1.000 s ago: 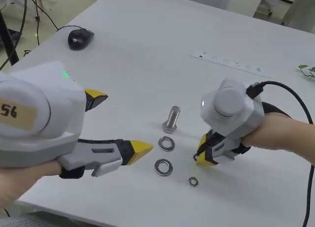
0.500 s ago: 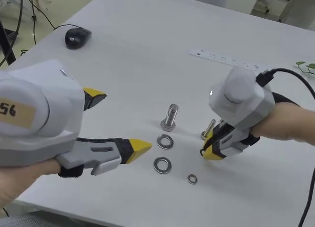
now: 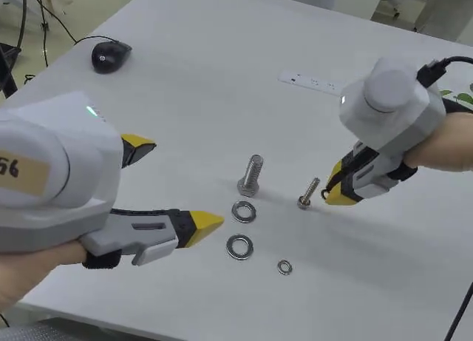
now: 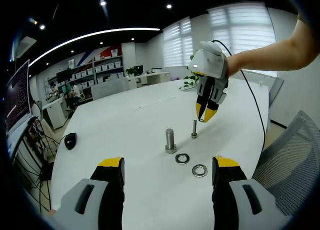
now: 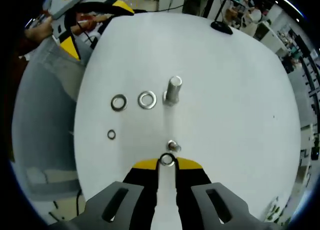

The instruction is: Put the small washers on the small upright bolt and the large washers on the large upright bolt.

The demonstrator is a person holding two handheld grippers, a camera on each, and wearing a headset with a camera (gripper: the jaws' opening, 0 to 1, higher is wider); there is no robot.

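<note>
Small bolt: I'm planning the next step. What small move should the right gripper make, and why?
Probably shift the right gripper so its pinched small washer sits centred over the small bolt; the washer hangs just short of the bolt's tip, not yet on it.

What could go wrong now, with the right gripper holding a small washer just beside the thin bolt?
1. The small silver metal washer is pinched only at the very tips of the right gripper, so it could slip out before it reaches the thread.
2. The thin upright silver bolt stands on its narrow head close to those tips, and a slight nudge may topple it.
</note>
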